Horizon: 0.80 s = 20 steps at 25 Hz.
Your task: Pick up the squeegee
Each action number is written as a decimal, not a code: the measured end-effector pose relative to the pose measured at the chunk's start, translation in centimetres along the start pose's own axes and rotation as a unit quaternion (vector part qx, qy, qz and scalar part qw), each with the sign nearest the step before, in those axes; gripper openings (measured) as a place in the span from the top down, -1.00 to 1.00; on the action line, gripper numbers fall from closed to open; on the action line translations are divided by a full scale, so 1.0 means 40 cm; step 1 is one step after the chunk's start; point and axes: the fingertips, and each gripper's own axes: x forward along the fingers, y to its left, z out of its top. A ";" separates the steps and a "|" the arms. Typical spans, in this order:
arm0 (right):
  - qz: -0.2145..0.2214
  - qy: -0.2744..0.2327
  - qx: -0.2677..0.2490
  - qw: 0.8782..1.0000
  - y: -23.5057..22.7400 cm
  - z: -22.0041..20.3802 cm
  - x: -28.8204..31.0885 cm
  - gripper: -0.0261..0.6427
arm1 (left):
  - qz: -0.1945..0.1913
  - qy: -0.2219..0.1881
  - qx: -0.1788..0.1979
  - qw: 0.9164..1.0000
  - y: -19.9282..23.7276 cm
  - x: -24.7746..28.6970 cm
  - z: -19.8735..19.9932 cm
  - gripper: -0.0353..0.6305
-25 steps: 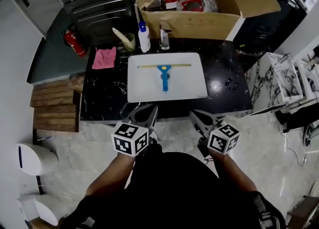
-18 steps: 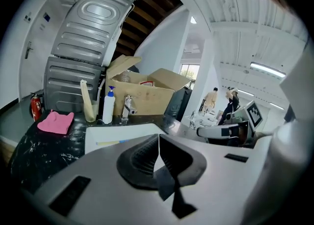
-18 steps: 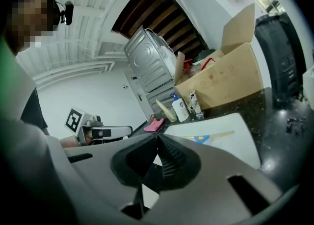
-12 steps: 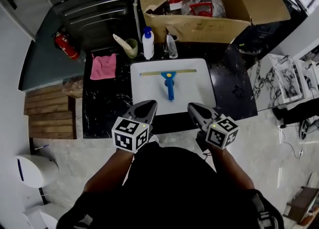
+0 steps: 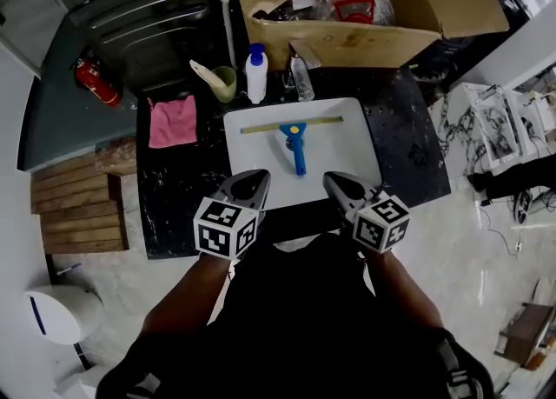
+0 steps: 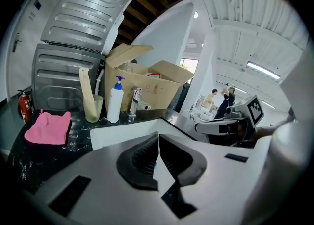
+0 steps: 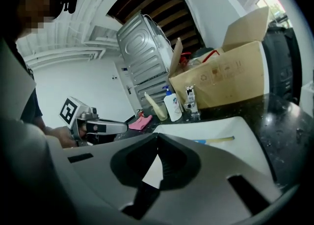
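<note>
Squeegee [image 5: 296,141] flat on tray [image 5: 347,154], blue handle pointing back toward the gap between left gripper [image 5: 259,180] and right gripper [image 5: 332,180]. Lies ahead of both, touching neither. Jaws of each pressed together, gripping nothing.

Head view looked steeply down from above the person onto the black worktop [image 5: 174,189]. Gripper views rode low behind the left hand-held gripper [image 5: 254,182] and right hand-held gripper [image 5: 334,182], facing the cardboard box [image 6: 157,89]; all shared the white tray [image 5: 347,154].
</note>
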 end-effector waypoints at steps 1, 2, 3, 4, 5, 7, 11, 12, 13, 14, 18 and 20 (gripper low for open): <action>0.002 0.004 0.006 1.000 -0.002 -0.005 0.012 0.89 | -0.001 0.005 -0.002 1.000 0.005 0.002 -0.007 0.84; 0.004 0.008 0.014 1.000 -0.005 -0.011 0.023 0.89 | -0.002 0.009 -0.004 1.000 0.009 0.004 -0.014 0.84; 0.005 0.014 0.022 1.000 -0.010 -0.019 0.035 0.89 | -0.003 0.012 -0.005 1.000 0.013 0.004 -0.020 0.84; 0.003 0.021 0.027 0.999 -0.018 -0.026 0.045 0.90 | -0.003 0.014 -0.006 1.000 0.017 0.004 -0.024 0.84; 0.001 0.027 0.029 0.999 -0.027 -0.032 0.055 0.89 | -0.002 0.016 -0.008 1.000 0.023 0.005 -0.027 0.84; -0.003 0.039 0.029 0.999 -0.046 -0.038 0.073 0.89 | 0.006 0.012 -0.013 1.000 0.043 0.005 -0.025 0.84; 0.003 0.056 0.021 0.998 -0.073 -0.025 0.120 0.89 | 0.039 -0.013 -0.025 0.999 0.102 -0.016 -0.002 0.84; 0.006 0.061 0.018 0.998 -0.076 -0.019 0.136 0.89 | 0.048 -0.017 -0.029 0.998 0.116 -0.024 -0.002 0.84; 0.010 0.068 0.012 0.998 -0.078 -0.017 0.155 0.89 | 0.057 -0.018 -0.035 0.998 0.130 -0.032 -0.008 0.84; 0.012 0.077 0.005 0.997 -0.083 -0.020 0.175 0.90 | 0.068 -0.018 -0.045 0.997 0.145 -0.040 -0.017 0.84; 0.013 0.127 -0.017 0.992 -0.126 -0.068 0.262 0.89 | 0.107 -0.020 -0.081 0.991 0.196 -0.064 -0.045 0.84; 0.007 0.152 -0.023 0.988 -0.157 -0.099 0.300 0.89 | 0.118 -0.023 -0.086 0.989 0.204 -0.071 -0.048 0.84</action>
